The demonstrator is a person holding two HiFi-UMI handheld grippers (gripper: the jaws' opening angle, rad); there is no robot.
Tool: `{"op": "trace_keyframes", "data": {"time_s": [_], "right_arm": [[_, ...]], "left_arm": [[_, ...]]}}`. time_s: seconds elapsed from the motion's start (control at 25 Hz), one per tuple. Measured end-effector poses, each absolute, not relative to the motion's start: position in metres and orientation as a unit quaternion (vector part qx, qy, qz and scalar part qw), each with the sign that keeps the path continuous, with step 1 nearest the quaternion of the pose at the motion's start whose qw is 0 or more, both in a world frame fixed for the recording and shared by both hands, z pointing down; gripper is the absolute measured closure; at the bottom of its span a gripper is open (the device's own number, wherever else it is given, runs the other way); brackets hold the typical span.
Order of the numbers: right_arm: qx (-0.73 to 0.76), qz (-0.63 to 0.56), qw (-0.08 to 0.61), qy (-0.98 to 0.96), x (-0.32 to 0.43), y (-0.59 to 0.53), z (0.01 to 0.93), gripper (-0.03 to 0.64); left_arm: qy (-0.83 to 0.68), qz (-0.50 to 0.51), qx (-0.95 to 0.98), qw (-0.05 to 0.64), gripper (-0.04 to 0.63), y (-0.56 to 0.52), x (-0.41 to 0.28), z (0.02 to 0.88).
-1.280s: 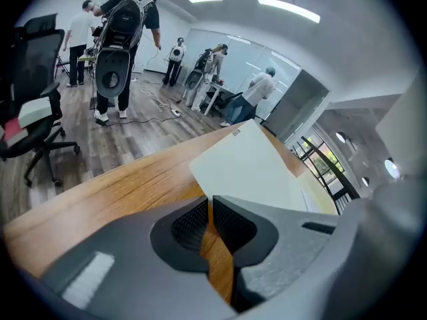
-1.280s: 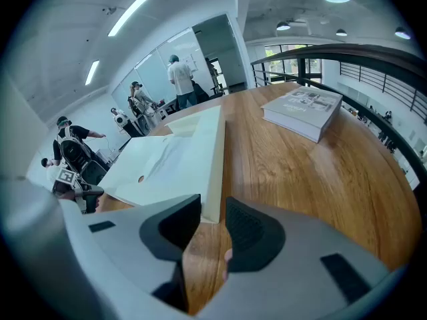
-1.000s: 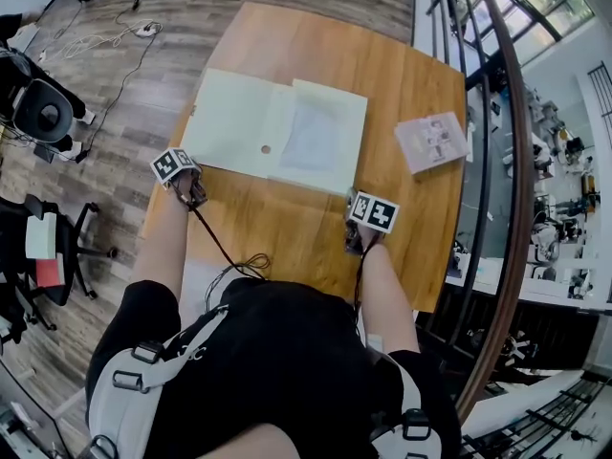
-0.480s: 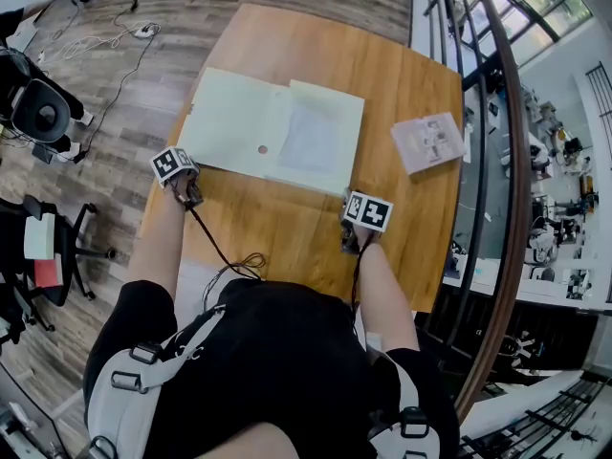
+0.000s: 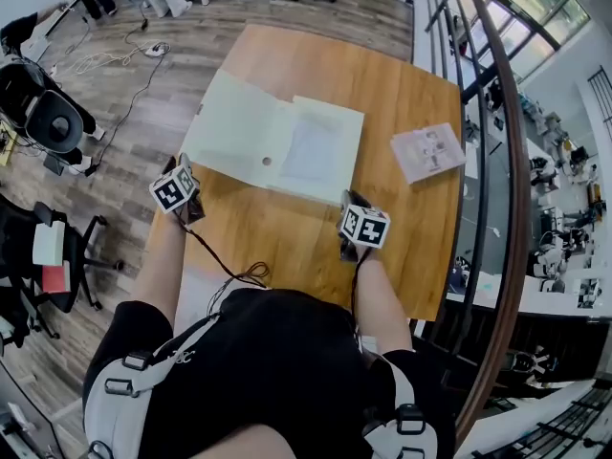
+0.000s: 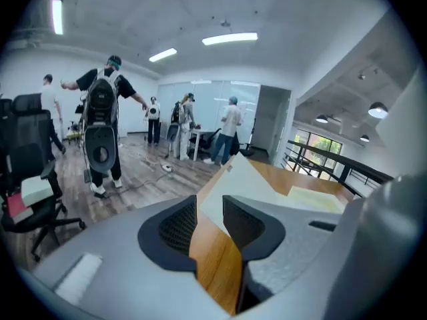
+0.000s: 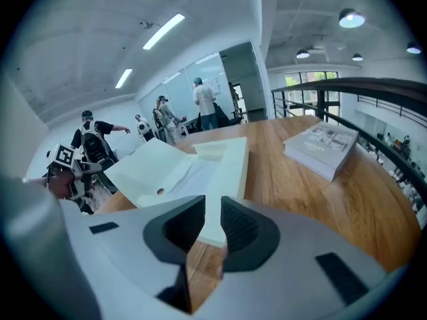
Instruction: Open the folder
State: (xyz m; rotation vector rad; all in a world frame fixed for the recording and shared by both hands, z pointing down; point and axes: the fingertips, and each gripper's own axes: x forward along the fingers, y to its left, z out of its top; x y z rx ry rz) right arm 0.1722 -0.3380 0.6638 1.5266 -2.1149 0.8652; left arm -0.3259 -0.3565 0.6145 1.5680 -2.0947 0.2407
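The pale yellow-green folder (image 5: 277,137) lies spread open on the wooden table (image 5: 287,228), with a sheet in its right half and a small round hole near the spine. My left gripper (image 5: 182,172) hovers by the table's left edge, just short of the folder's near-left corner (image 6: 247,182). Its jaws (image 6: 210,222) are opening and nothing is between them. Near the folder's front right corner (image 7: 220,179), my right gripper (image 5: 350,201) points at the folder. Its jaws (image 7: 212,225) are closing on empty air.
A thin book (image 5: 427,151) lies at the table's right side (image 7: 323,145). A metal railing (image 5: 507,113) runs along the right. Office chairs (image 5: 48,247), a black round device (image 5: 53,122) and floor cables stand left. People (image 6: 107,132) stand beyond the table.
My left gripper has risen from the table's left edge and rolled. My right gripper has lifted slightly and drawn back from the folder's front edge. The folder lies as before.
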Motion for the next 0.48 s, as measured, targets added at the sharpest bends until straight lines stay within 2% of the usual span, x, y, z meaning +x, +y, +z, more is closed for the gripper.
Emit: {"op": "trace_keyframes", "data": {"time_s": [0.16,0.24,0.36,0.48], "right_arm": [[0.561,0.245,0.132,-0.779,0.164,-0.345,0.605,0.59],[0.571,0.201,0.097,-0.79,0.163,-0.345,0.566,0.609],[0.579,0.124,0.056,-0.804,0.165,-0.339,0.506,0.611],[0.587,0.05,0.02,-0.807,0.165,-0.327,0.452,0.612]], "left_arm": [[-0.78,0.051,0.605,0.152,0.489,-0.347,-0.31,0.55],[-0.772,0.024,0.624,0.121,0.54,-0.343,-0.293,0.515],[-0.75,0.002,0.657,0.071,0.594,-0.337,-0.257,0.465],[-0.71,0.009,0.704,0.018,0.594,-0.331,-0.21,0.426]]}}
